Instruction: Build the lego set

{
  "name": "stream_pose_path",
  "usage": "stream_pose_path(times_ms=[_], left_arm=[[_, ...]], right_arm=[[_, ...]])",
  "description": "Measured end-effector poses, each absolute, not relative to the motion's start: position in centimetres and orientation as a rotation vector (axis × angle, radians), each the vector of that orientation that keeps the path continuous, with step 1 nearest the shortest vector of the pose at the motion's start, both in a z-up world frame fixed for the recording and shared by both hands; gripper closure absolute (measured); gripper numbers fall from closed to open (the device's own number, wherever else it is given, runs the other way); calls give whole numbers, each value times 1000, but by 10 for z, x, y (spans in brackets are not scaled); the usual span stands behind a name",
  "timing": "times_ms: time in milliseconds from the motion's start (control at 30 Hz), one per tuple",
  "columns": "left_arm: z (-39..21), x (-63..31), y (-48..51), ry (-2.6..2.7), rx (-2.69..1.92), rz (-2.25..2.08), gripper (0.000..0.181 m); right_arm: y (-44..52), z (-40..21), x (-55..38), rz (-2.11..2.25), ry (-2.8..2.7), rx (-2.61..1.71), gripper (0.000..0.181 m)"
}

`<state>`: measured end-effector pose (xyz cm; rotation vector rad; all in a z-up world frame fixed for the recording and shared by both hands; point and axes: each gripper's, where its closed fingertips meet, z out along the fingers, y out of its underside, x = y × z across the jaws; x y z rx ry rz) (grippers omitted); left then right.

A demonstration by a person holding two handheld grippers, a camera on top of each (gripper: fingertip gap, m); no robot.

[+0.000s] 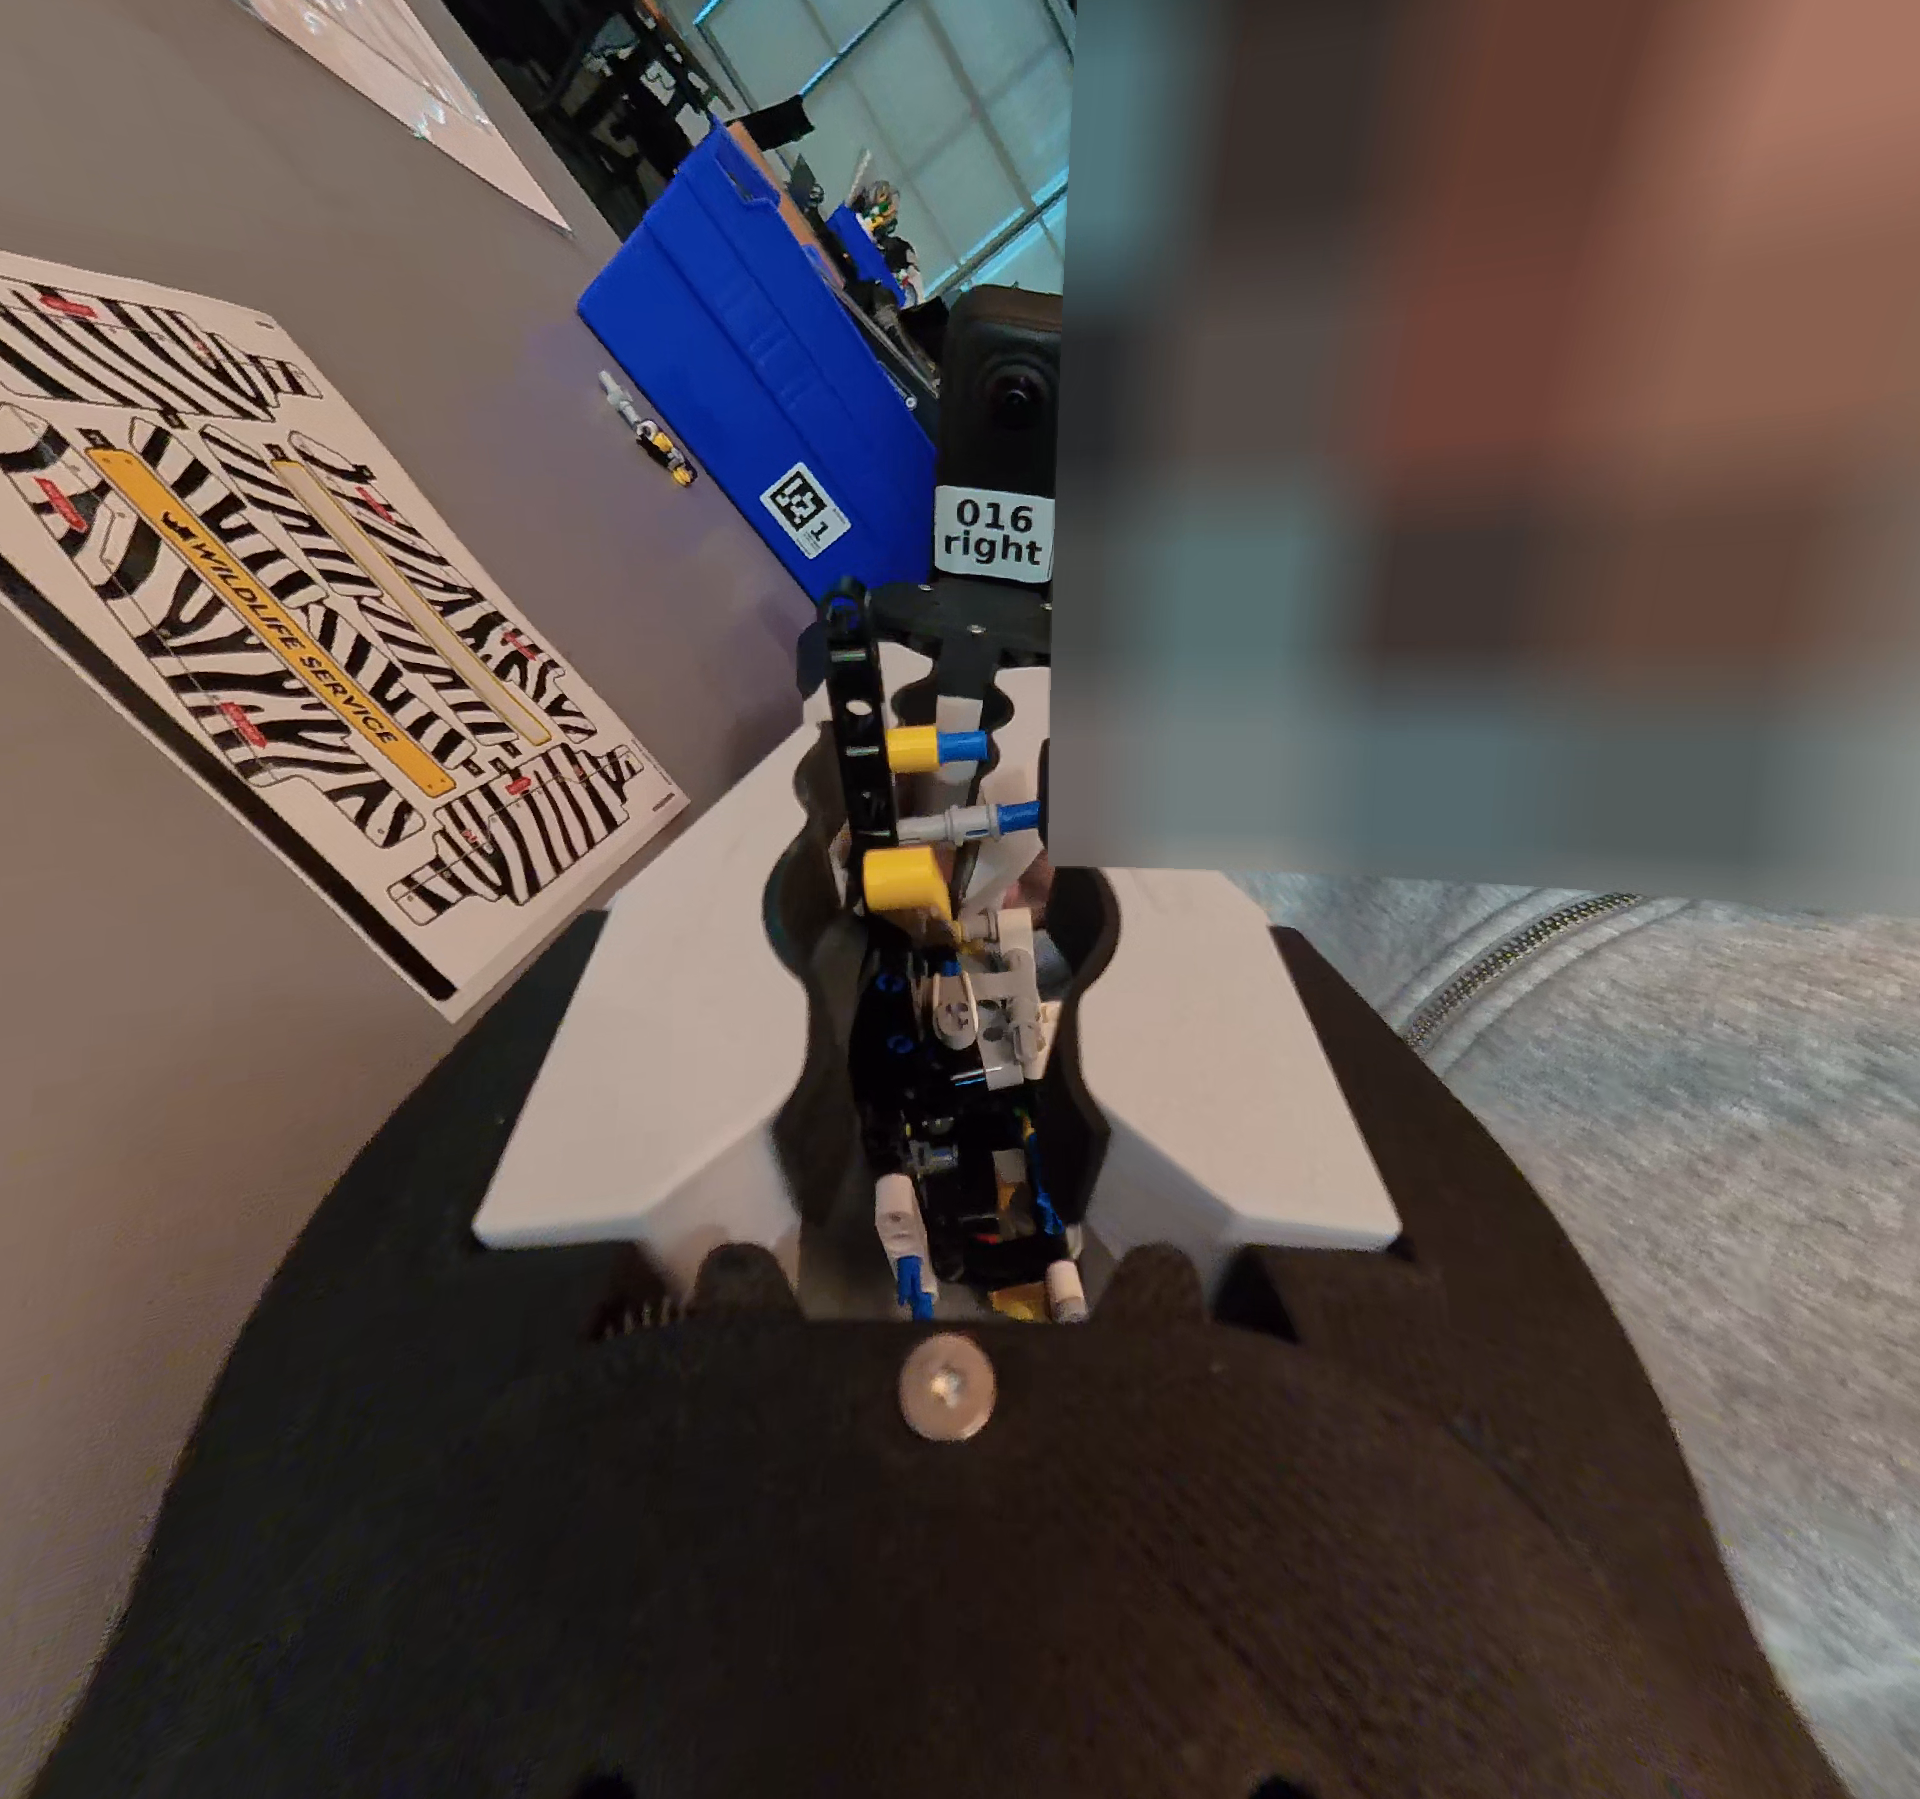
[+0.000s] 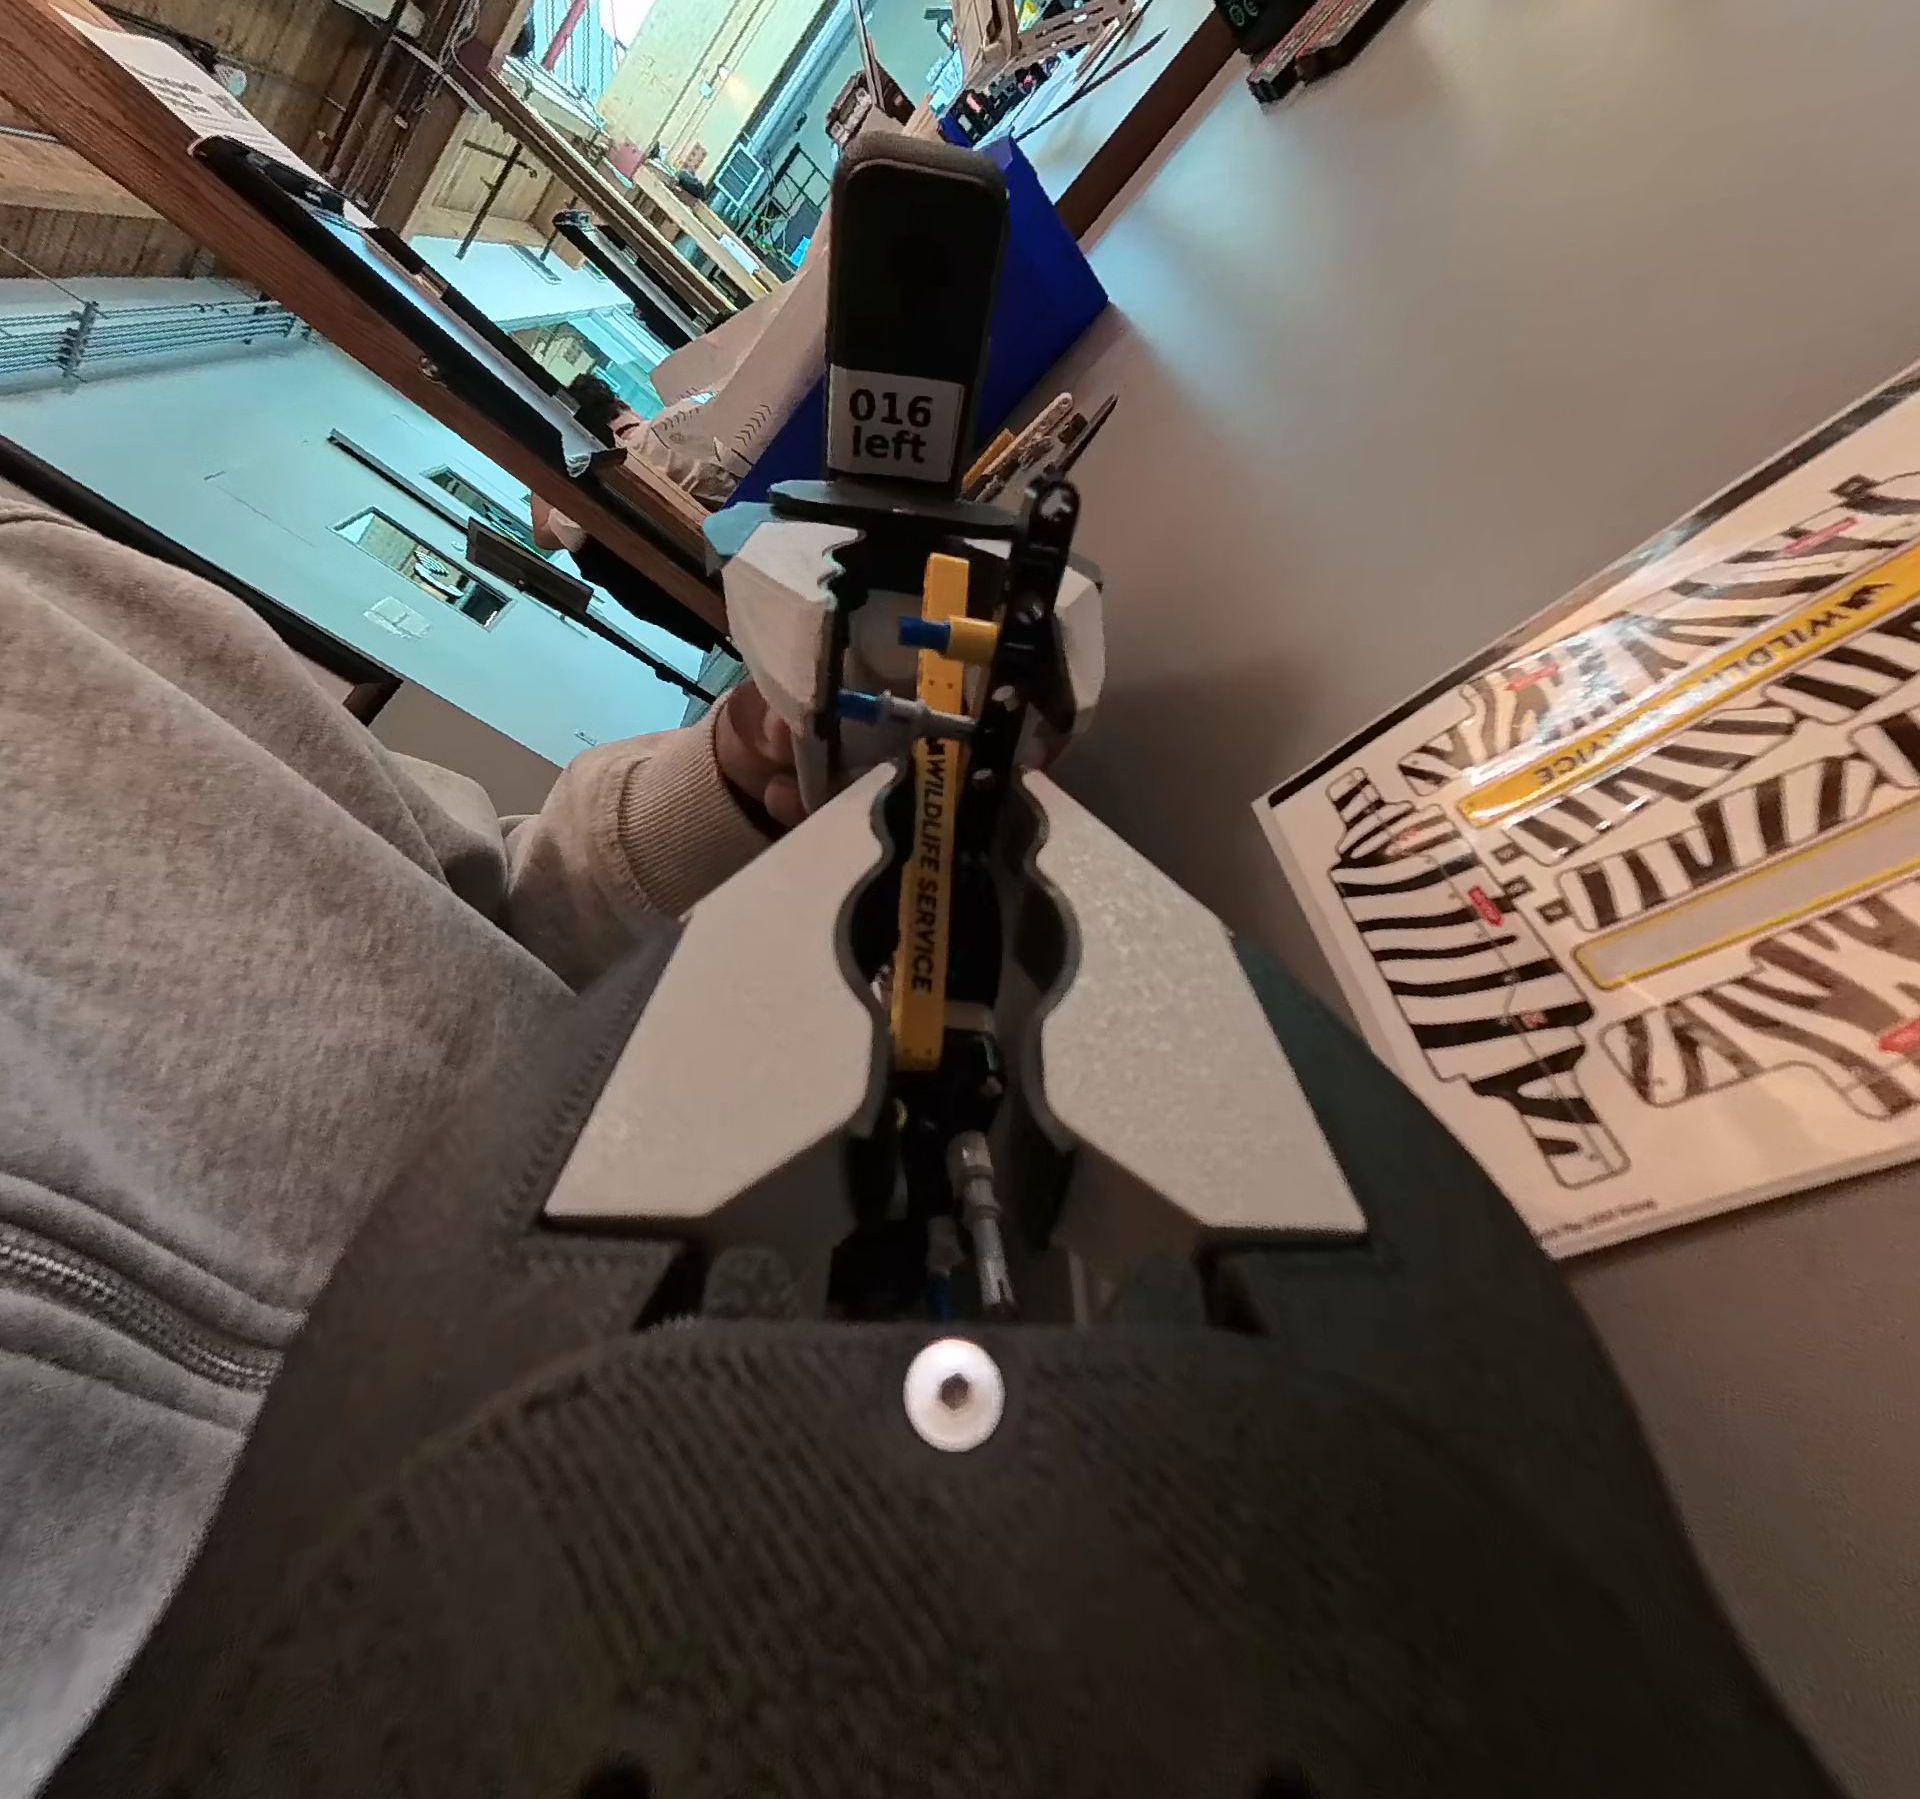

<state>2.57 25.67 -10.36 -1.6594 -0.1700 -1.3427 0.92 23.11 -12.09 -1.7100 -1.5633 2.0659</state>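
Both grippers face each other and are shut on one lego assembly, held in the air over the grey table. In the left wrist view my left gripper clamps its black, white and grey part. A black beam with yellow bushes and blue pins sticks out toward the right gripper. In the right wrist view my right gripper clamps the part with a long yellow stickered beam. The left gripper holds the far end beside the black beam.
A zebra-striped sticker sheet lies on the table and also shows in the right wrist view. A blue bin stands behind, with a small loose lego piece by it. The person's grey hoodie is close. Less than 4 cm separates the two grippers' tips.
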Motion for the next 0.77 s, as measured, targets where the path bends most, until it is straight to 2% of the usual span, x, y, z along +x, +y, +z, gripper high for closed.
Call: stream_pose_path(times_ms=[667, 767], left_arm=[[-109, 24, 257, -213, -1691, -1270, 140], [-107, 21, 256, -279, -1659, -1379, 141]], right_arm=[[230, -125, 8, 2034, -1588, -1726, 166], [230, -123, 7, 2057, -1575, -1725, 166]])
